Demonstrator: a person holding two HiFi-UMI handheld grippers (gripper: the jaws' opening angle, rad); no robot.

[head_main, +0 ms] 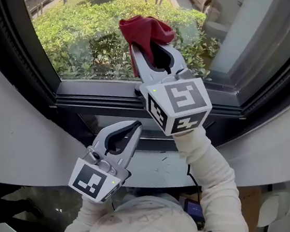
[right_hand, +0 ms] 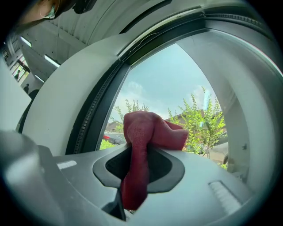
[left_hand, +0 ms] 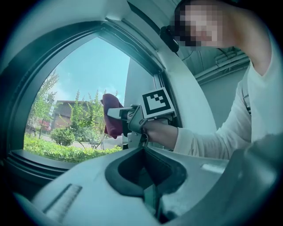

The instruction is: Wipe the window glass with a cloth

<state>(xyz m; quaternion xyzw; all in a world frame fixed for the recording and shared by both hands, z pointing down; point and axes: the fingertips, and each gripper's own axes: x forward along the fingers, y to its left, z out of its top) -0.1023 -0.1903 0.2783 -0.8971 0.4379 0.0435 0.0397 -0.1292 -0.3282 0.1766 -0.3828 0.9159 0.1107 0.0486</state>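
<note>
Jaws of the right gripper (right_hand: pixel 143 152) clamp a red cloth (right_hand: pixel 148 128), its bunched wad beyond the tips and close against the lower window glass (head_main: pixel 87 32); contact I cannot confirm; those of the left gripper (head_main: pixel 134 127) sit together, empty, down by the dark frame (head_main: pixel 99 102); risk, as I judge it: hard pressure could drag the wad free, letting bare tips scrape the pane, or the frame could snag it.

Left gripper (left_hand: pixel 148 190) jaws together, empty; right gripper (left_hand: pixel 111 114) presses red cloth (left_hand: pixel 112 128) against glass (left_hand: pixel 79 84).

Cloth (head_main: pixel 145 29) deep red — marker cubes (head_main: pixel 180 104) black-and-white squares — window frame (head_main: pixel 110 103) black.
</note>
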